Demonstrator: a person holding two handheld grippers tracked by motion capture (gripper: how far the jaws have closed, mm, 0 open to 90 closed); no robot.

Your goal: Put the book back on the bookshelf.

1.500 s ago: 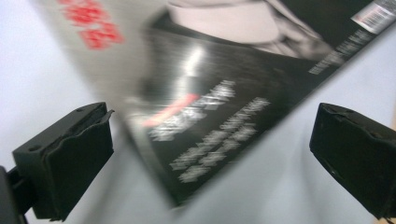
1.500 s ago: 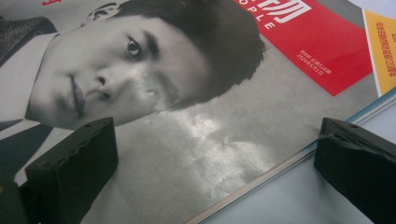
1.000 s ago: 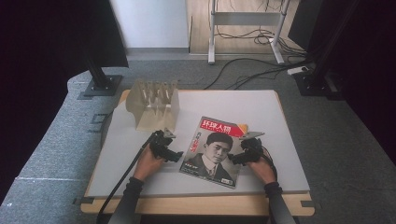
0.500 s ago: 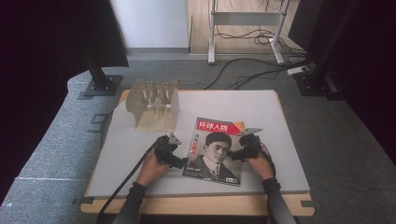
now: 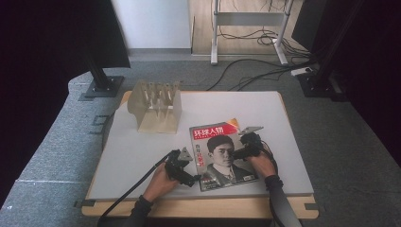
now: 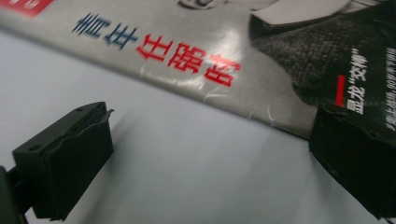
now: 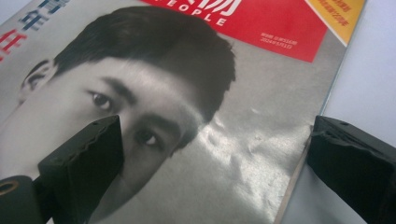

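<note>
I hold both grippers at a magazine lying flat near the table's front edge. My left gripper straddles its spine edge, my right gripper its opposite edge — both jaws spread wide, gripping nothing. I'd keep low and close evenly.

Magazine on table, before rack

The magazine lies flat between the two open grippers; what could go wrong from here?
1. The magazine lies flat on the table, so the left gripper, open astride its edge, may catch only the cover and crease it.
2. The right gripper straddles the opposite edge; uneven pulls could tear or buckle the already dented cover.
</note>
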